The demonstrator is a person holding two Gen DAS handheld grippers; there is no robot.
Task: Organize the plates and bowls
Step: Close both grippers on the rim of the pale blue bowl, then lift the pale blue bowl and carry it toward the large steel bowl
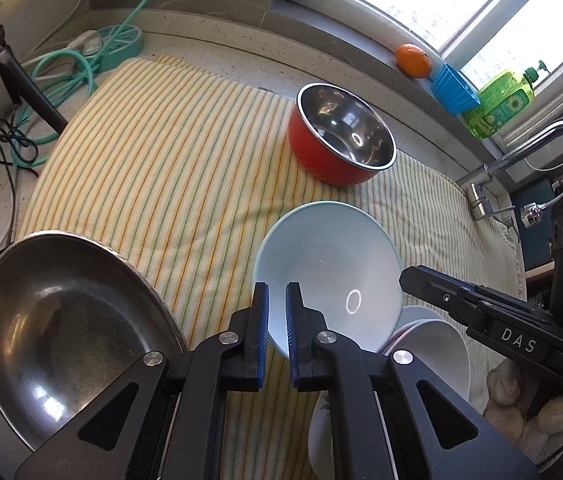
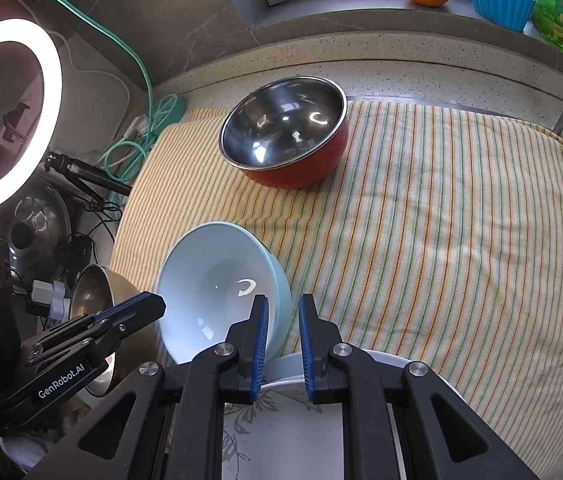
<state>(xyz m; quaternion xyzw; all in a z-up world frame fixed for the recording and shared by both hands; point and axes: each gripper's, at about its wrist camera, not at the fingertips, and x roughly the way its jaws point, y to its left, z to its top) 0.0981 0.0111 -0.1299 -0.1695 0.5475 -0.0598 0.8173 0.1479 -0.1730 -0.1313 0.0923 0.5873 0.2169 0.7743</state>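
Note:
A pale blue bowl [image 1: 329, 272] is tilted on the striped cloth, leaning on white plates [image 1: 437, 348]. My left gripper [image 1: 277, 300] has its pads astride the bowl's left rim, nearly closed on it. My right gripper [image 2: 283, 312] has its pads astride the bowl's [image 2: 217, 288] right rim, with a small gap. A red bowl with a steel inside [image 1: 341, 132] stands upright further back; it also shows in the right wrist view [image 2: 285, 140]. A white plate with a grey leaf pattern [image 2: 281, 432] lies under the right gripper.
A large steel pan [image 1: 65, 332] lies at the left on the striped cloth [image 1: 161, 160]. A faucet [image 1: 521, 152] is at the right. An orange [image 1: 413, 60], a blue cup [image 1: 453, 88] and a green soap bottle [image 1: 501, 100] stand on the windowsill. Cables and a tripod are at back left.

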